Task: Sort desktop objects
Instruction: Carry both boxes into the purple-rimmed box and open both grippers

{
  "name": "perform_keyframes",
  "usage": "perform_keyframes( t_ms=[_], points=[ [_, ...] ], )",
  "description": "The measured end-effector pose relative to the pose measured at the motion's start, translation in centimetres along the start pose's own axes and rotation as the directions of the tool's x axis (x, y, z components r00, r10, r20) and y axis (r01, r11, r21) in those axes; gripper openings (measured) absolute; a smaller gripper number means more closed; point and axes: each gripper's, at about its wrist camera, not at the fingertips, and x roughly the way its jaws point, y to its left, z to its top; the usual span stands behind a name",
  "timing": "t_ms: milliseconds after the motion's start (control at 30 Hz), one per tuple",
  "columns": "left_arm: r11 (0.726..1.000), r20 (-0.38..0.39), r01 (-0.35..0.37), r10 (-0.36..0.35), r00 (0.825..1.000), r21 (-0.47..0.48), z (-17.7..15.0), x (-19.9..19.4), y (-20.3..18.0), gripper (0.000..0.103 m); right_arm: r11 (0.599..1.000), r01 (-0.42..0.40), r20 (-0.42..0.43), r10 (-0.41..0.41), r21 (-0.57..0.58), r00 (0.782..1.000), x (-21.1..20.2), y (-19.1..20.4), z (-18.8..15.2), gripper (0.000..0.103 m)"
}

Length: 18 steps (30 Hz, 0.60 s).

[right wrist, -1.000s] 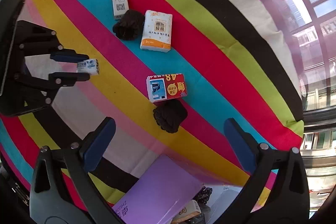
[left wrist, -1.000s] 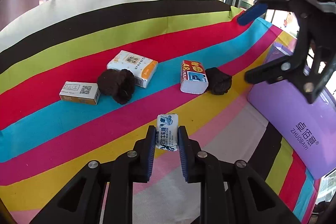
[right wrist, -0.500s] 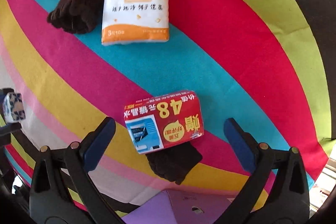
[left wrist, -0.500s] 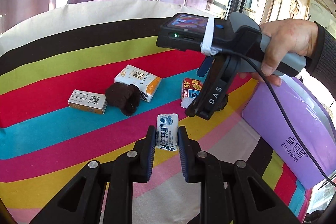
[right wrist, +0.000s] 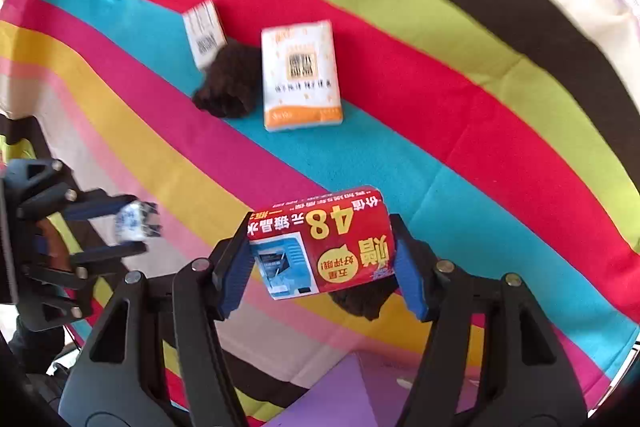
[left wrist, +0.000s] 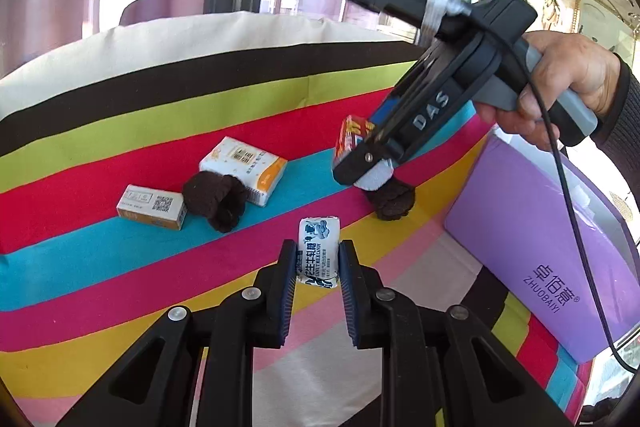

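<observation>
Right now your left gripper (left wrist: 318, 261) is clamped on the small blue-and-white candy pack (left wrist: 317, 251), held over the striped cloth (left wrist: 100, 267). Your right gripper (right wrist: 322, 261) is closing around the red tissue pack (right wrist: 324, 247) (pads look to be at its ends, contact unclear). Only the right view shows that pack between the jaws; the left view hides it behind the tool but shows your right hand (left wrist: 560, 79) and the purple box (left wrist: 532, 251) at the right.

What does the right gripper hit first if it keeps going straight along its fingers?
The red tissue pack: it already sits between the closing jaws of the right gripper. Past it, probably a dark knitted bundle and the striped cloth.
</observation>
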Motion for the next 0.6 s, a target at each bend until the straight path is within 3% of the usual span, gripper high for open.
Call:
perform_keyframes(
  t_ms=[133,300,467,600],
  points=[
    [0.995,0.021,0.028,-0.030,0.999,0.095,1.3,-0.9,-4.3,0.021,0.999,0.001,0.196,-0.010,0.048,0.981,-7.7,-0.7,-5.0,0.065],
    [0.966,0.056,0.137,-0.153,0.987,0.217,3.0,-2.2,-11.6,0.022,0.985,0.095,0.350,-0.140,0.141,0.926,-14.3,-1.0,-11.1,0.066],
    [0.908,0.056,0.285,-0.316,0.947,0.307,3.9,-3.2,-18.3,0.021,0.944,0.138,0.442,-0.266,0.300,0.857,-17.0,-2.6,-19.2,0.066],
    [0.870,0.017,0.342,-0.372,0.928,0.356,3.6,-2.3,-22.4,0.022,0.867,0.179,0.455,-0.408,0.466,0.791,-17.6,-3.8,-25.9,0.066]
  ],
)
